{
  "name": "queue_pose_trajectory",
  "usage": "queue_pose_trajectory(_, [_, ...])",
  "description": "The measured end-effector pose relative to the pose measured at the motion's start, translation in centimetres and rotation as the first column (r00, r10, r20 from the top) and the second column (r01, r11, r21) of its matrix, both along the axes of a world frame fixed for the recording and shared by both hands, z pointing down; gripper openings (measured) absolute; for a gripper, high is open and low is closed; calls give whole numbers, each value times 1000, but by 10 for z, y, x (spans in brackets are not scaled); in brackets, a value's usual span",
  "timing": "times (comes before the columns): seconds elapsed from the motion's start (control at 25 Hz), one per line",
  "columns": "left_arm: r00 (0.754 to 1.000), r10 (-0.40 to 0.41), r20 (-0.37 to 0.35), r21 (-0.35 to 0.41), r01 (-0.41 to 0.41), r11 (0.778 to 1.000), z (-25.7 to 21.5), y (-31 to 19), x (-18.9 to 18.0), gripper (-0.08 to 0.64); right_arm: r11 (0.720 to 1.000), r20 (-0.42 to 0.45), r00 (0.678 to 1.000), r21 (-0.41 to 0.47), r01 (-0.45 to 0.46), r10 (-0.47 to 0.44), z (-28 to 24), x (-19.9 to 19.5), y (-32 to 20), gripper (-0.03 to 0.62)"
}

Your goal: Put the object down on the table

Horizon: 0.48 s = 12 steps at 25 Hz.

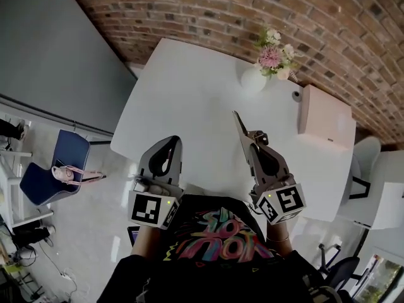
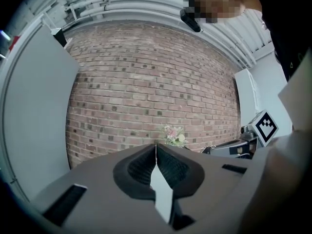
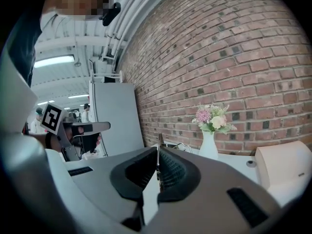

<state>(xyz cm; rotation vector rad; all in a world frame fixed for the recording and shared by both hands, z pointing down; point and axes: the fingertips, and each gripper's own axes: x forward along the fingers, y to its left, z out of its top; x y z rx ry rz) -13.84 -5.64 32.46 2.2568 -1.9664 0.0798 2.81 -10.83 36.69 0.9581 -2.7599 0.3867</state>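
Grey moulded plastic is forming the right hand-held gripper (image 1: 248, 137), and its jaws are pinching nearly flat together on the near end of a thin, flat, dark metal-looking object (image 1: 238, 122). The views are too poor for naming it; it may be a blade or a slim tool. The pinch is sitting at one end, probably so that the free length is leading the way down when the piece is lowered. In the right gripper view the object (image 3: 159, 140) is standing edge-on in the seam between the ribbed pads.

Its long axis is running in line with the jaws, and its free end is pointing away from the person, out over the white bench (image 1: 183, 93). It is hanging in the air, apparently clear of the surface.

The left hand-held gripper (image 1: 172, 141) is waiting beside it, near the bench's near edge, with its jaws closed on nothing.

Farther out, a white round vase of pink and cream flowers (image 1: 254, 79) and a pale rectangular box (image 1: 325, 118) are standing by the red brick wall (image 1: 208, 11), well apart from the object.
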Motion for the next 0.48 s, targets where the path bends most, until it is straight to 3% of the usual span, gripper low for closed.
queue_pose_trajectory(0.24, [997, 78, 3, 3, -78, 997, -2, -19, 9, 28, 998, -6, 999, 20, -51, 52, -9, 8, -10, 20])
queue_pose_trajectory(0.48, [984, 180, -5, 16, -180, 983, -9, -45, 9, 28, 987, -3, 987, 23, -158, 158, -17, 10, -17, 20])
